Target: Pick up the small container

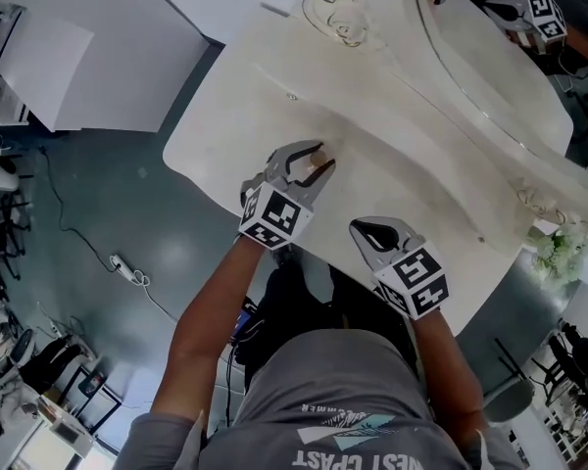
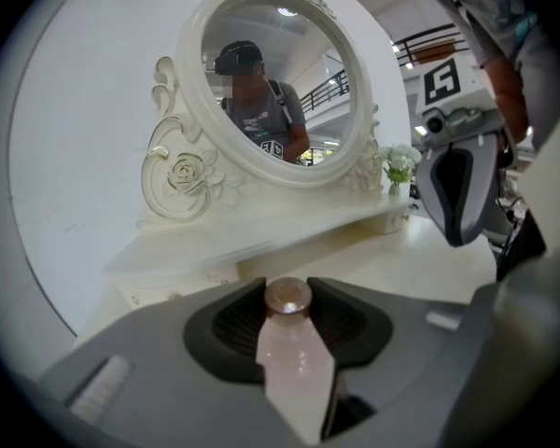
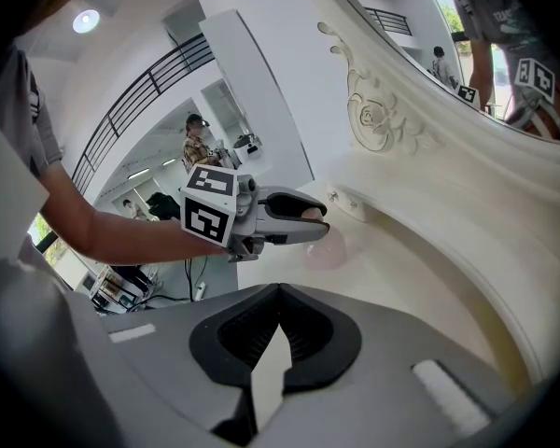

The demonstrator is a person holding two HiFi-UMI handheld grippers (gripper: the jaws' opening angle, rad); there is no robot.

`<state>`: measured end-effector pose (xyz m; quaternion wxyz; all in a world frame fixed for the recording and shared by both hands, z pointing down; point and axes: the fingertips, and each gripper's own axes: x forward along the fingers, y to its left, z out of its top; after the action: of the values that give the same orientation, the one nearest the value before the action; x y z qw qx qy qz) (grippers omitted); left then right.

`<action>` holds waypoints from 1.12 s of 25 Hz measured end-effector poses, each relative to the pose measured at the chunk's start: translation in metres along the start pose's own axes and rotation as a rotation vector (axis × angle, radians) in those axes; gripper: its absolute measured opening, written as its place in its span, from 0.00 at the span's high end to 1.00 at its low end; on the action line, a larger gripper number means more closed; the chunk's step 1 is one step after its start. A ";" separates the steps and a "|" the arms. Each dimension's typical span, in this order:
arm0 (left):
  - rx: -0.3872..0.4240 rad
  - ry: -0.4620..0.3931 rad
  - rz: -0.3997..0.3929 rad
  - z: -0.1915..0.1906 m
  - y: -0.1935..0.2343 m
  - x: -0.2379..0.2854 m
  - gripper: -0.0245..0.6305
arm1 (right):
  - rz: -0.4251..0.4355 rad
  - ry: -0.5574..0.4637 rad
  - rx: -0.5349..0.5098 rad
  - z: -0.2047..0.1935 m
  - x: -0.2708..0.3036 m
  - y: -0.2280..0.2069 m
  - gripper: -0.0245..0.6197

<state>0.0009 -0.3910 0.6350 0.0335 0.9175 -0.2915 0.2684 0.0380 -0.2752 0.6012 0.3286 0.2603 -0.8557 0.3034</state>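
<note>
The small container (image 2: 294,367), a pale pink bottle with a bronze cap, is sitting pinched between the jaws of the left claw (image 2: 287,295), low over the white surface (image 1: 274,116); whether it is touching the surface is unclear. The right claw (image 3: 278,327) is hovering nearby, jaws pressed together on nothing. The grip seems to be catching high, near the cap, so a slow, straight lift with steady squeeze is looking wisest.

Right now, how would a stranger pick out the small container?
Start at the white dressing table with the oval mirror, then find the left gripper over its top. The small container is clamped in it: the only pink thing, with a round coppery cap.
</note>
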 end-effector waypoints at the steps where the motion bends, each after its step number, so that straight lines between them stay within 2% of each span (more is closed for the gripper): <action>1: 0.013 0.005 -0.006 0.001 -0.002 0.000 0.75 | -0.001 -0.002 0.000 -0.001 -0.001 0.000 0.96; 14: 0.066 -0.015 -0.022 0.033 -0.006 -0.044 0.75 | -0.033 -0.047 -0.022 0.015 -0.010 0.005 0.96; 28: 0.090 -0.013 -0.004 0.100 -0.005 -0.148 0.75 | -0.107 -0.190 -0.086 0.076 -0.063 0.036 0.96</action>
<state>-0.0505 -0.3325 0.4747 -0.0090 0.9205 -0.2774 0.2752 0.0252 -0.2874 0.4976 0.2725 0.3191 -0.8800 0.2225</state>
